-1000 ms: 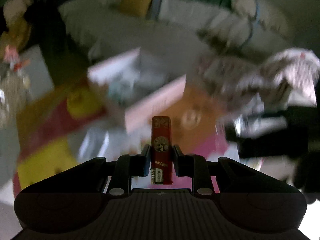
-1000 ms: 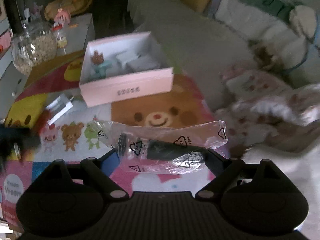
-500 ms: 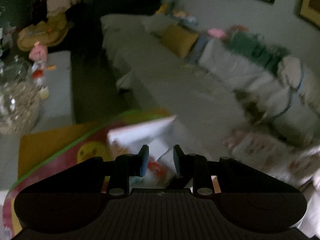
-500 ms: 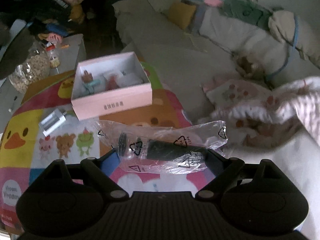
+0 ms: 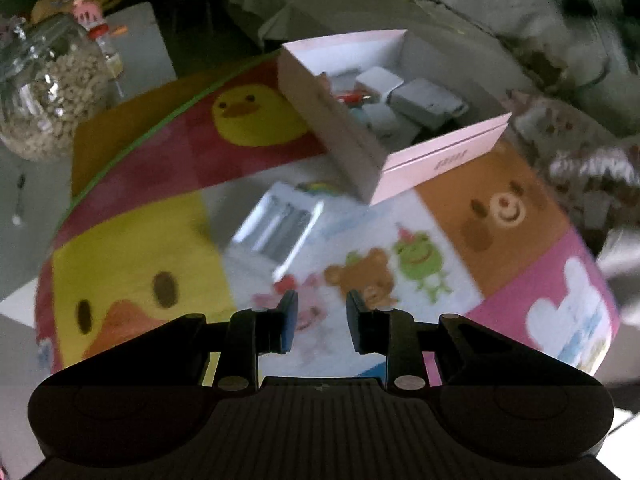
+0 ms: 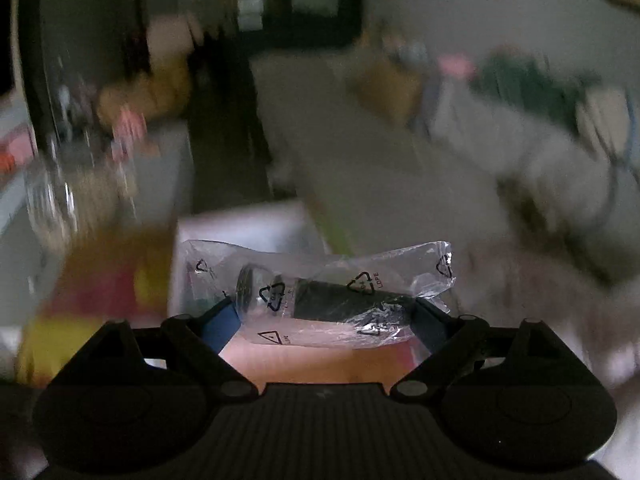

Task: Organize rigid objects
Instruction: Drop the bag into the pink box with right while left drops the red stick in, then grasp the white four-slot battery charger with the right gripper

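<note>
Risk entry: my right gripper (image 6: 324, 312) clamps a bagged black part (image 6: 344, 300) above the pink box (image 5: 436, 160); slick LDPE film may slip w/ this fast swing (view blurred). My left gripper (image 5: 322, 320) hangs parted, empty, over the mat (image 5: 500, 280); silver pack (image 5: 280, 232) lies outside the box.

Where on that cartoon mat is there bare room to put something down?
The mat lies bare over the duck patch left of the clear case, and over the bear and pink patches right of it. The pink box is crowded.
</note>
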Demonstrator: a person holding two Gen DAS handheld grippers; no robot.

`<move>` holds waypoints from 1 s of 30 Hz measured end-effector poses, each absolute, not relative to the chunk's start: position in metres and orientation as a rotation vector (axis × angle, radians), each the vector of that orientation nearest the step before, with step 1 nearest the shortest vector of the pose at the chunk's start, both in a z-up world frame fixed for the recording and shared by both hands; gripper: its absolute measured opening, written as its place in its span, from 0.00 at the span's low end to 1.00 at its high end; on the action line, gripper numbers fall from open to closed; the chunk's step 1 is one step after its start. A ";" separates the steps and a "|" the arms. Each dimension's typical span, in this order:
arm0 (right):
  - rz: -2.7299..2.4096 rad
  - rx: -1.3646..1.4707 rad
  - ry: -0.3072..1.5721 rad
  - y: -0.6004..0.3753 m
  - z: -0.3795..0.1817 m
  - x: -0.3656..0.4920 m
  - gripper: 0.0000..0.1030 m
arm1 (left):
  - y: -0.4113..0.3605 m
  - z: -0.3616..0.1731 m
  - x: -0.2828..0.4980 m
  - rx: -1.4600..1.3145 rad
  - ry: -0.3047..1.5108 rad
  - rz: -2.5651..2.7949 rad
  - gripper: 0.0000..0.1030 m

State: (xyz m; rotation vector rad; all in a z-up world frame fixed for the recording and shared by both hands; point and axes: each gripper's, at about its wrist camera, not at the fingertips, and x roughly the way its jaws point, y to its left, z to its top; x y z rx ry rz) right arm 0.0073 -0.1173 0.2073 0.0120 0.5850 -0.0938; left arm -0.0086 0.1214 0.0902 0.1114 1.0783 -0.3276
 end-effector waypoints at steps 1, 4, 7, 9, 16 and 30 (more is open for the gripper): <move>-0.093 0.001 0.556 -0.112 0.215 0.022 0.90 | 0.127 0.090 -0.009 0.123 1.074 -0.327 0.28; -0.081 -0.037 0.582 -0.096 0.219 0.064 0.96 | 0.144 0.088 -0.006 0.128 1.069 -0.312 0.28; -0.091 -0.020 0.682 -0.086 0.195 0.083 0.96 | 0.167 0.080 -0.002 0.081 1.071 -0.278 0.28; -0.084 0.010 0.749 -0.079 0.170 0.077 0.96 | 0.185 0.071 -0.002 0.030 1.073 -0.248 0.28; 0.006 0.082 0.988 0.002 0.079 0.034 0.96 | 0.239 0.050 -0.007 -0.103 1.073 -0.148 0.28; -0.103 0.121 1.122 0.091 0.024 0.092 0.91 | 0.279 0.052 -0.024 -0.172 1.091 -0.116 0.28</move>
